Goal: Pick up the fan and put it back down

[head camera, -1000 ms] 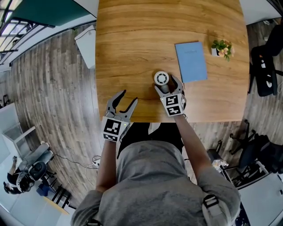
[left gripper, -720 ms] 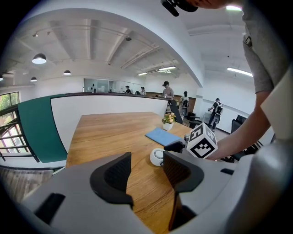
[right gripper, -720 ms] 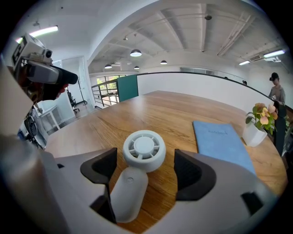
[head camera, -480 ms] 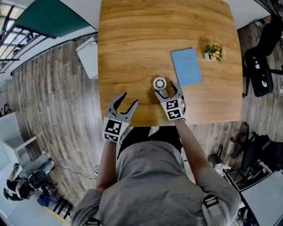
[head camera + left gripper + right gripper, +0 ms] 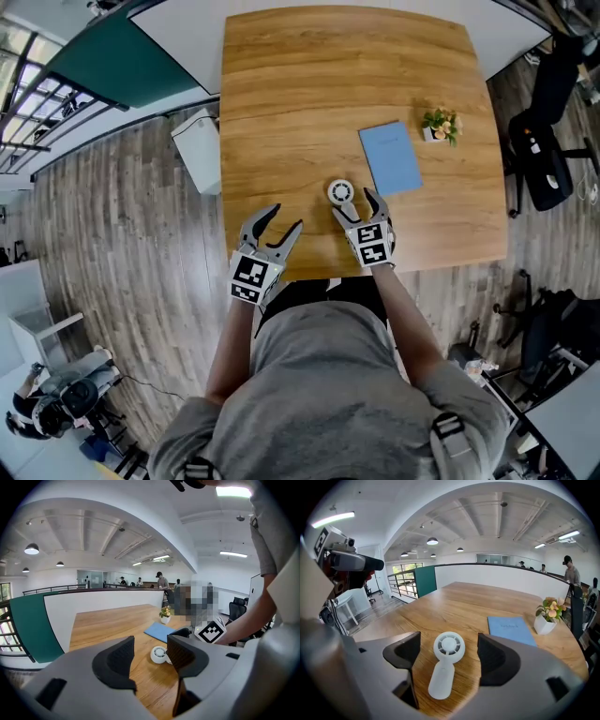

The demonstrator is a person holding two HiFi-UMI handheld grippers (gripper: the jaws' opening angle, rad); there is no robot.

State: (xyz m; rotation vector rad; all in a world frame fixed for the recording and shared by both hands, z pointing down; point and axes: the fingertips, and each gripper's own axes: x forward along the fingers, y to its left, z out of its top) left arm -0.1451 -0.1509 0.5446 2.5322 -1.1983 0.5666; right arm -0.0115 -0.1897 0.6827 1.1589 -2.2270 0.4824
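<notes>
Your right gripper (image 5: 354,205) has its fingers wide open, one on each side of the white fan (image 5: 446,654), not touching it. The fan lies flat on the worktop (image 5: 309,84) near the front edge, just beside the blue book (image 5: 390,157). Your left gripper (image 5: 284,221) is open too and holds nothing, right at that edge. The far half is bare wood.

Both grippers at the table's near edge, fan lying on the wood.
White handheld fan (image 5: 340,191) lies near the table (image 5: 309,84) near edge, its round head just past the right gripper (image 5: 352,203), jaws spread. Left gripper (image 5: 285,217) toward the near-left corner, jaws apart. Blue notebook (image 5: 389,157) beside fan, small potted plant (image 5: 438,124) by the right edge.
</notes>
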